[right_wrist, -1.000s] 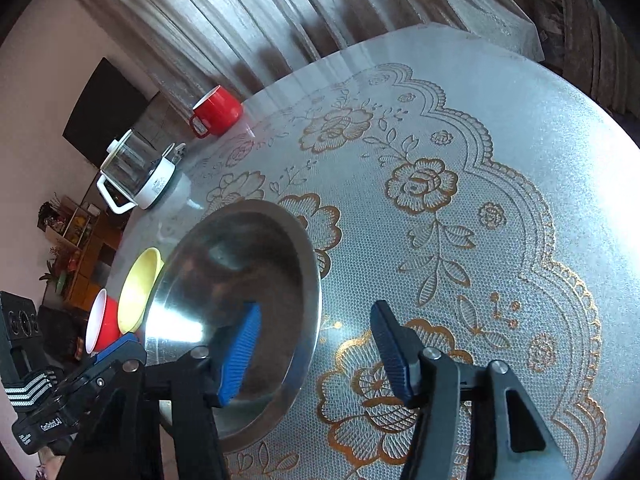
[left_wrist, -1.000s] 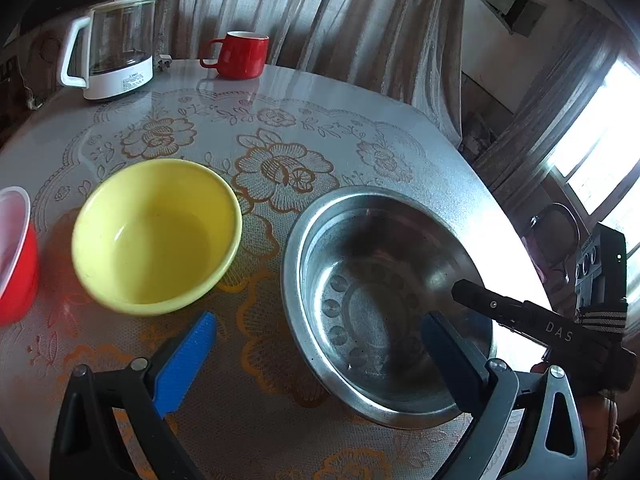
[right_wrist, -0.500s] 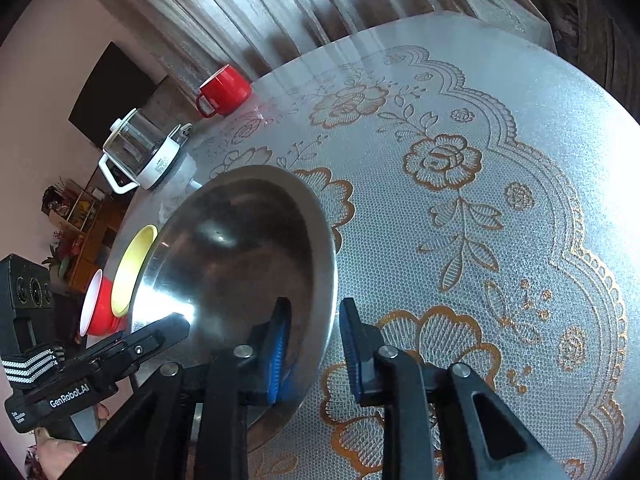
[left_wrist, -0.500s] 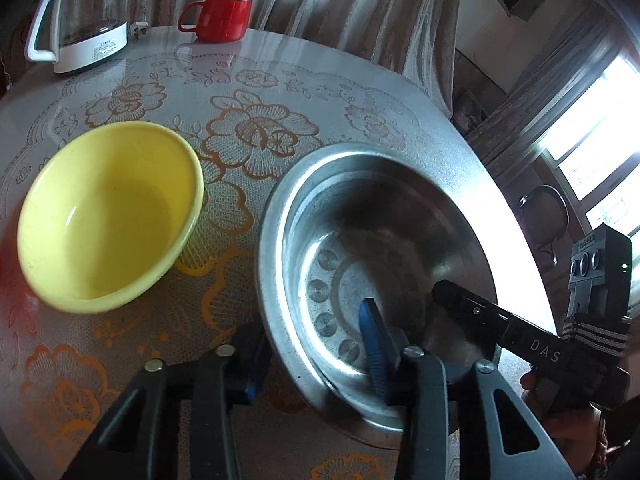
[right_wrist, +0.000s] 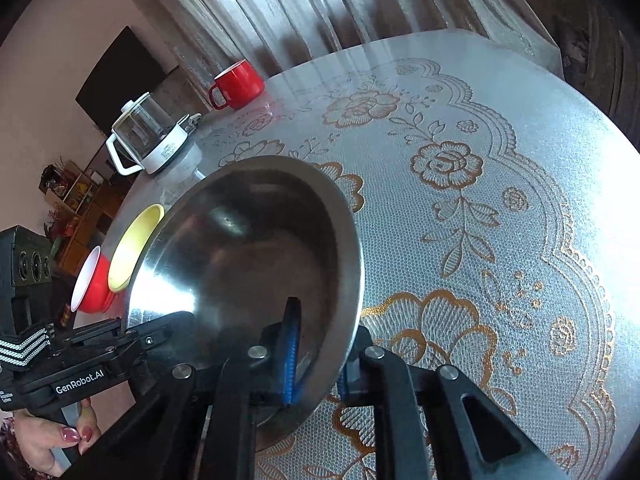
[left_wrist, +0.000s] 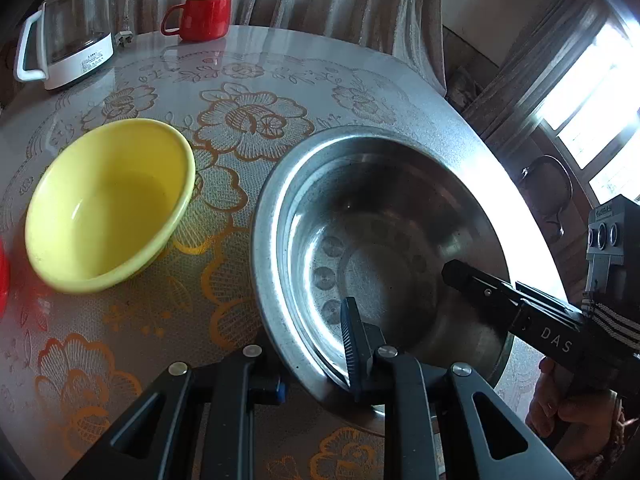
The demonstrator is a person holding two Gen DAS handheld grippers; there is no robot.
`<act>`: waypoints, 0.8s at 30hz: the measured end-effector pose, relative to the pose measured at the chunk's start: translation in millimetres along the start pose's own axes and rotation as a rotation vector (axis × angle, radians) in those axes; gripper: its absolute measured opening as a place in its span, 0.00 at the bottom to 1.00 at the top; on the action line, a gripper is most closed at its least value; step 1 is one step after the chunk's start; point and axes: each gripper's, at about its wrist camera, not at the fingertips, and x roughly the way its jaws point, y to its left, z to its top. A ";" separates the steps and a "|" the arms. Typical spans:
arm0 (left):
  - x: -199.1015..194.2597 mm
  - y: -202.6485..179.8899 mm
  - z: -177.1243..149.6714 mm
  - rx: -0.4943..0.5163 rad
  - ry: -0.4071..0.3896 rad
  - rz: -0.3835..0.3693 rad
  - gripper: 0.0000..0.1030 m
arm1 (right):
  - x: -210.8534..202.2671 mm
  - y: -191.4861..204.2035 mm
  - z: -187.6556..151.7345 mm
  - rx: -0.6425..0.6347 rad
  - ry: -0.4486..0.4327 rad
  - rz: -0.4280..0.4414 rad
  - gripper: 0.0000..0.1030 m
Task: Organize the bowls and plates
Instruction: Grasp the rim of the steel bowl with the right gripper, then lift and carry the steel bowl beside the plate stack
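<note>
Yellow bowl (left_wrist: pixel 108 204) sits on the bench (left_wrist: pixel 248 80), left of the steel basin (left_wrist: pixel 380 256). Left hand-held gripper (left_wrist: pixel 316 364) and right hand-held gripper (right_wrist: pixel 320 364) both pinch the basin's near rim. Recommend lifting both evenly, keeping it level.

Tablecloth (right_wrist: pixel 500 240) bare right of basin (right_wrist: pixel 248 240)

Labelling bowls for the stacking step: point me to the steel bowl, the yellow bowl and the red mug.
steel bowl (left_wrist: pixel 384 248), left wrist view, inner floor.
yellow bowl (left_wrist: pixel 108 204), left wrist view, inside wall.
red mug (left_wrist: pixel 208 18), left wrist view, outer side.
</note>
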 end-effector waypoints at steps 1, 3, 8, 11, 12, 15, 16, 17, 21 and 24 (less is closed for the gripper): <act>-1.7 -0.8 -2.3 0.003 -0.001 -0.001 0.21 | -2.2 1.2 -1.2 -0.010 -0.004 -0.006 0.13; -3.4 -1.2 -5.3 0.001 0.001 -0.007 0.21 | -7.2 2.4 -4.0 -0.024 -0.008 -0.013 0.13; -11.8 -4.2 -13.0 0.010 -0.005 -0.007 0.21 | -16.1 4.2 -9.9 -0.018 -0.019 -0.006 0.13; -19.8 -5.1 -17.1 0.010 -0.012 -0.014 0.21 | -21.9 7.5 -13.7 -0.025 -0.027 -0.005 0.13; -22.6 -5.6 -18.2 0.011 -0.017 -0.015 0.21 | -24.4 9.2 -15.3 -0.028 -0.031 -0.005 0.13; -32.8 -7.2 -23.5 0.017 -0.031 -0.007 0.21 | -31.1 13.0 -18.1 -0.028 -0.040 0.004 0.13; -37.7 -8.2 -26.4 0.021 -0.039 -0.004 0.21 | -33.4 14.6 -19.1 -0.029 -0.042 0.007 0.13; -42.1 -8.5 -28.9 0.022 -0.046 -0.002 0.21 | -35.9 16.6 -20.3 -0.031 -0.045 0.009 0.13; -58.7 -7.5 -41.0 0.011 -0.071 0.001 0.21 | -48.1 24.4 -26.4 -0.035 -0.055 0.028 0.13; -71.1 -6.6 -50.9 0.007 -0.091 0.006 0.21 | -56.3 33.9 -31.7 -0.043 -0.062 0.039 0.13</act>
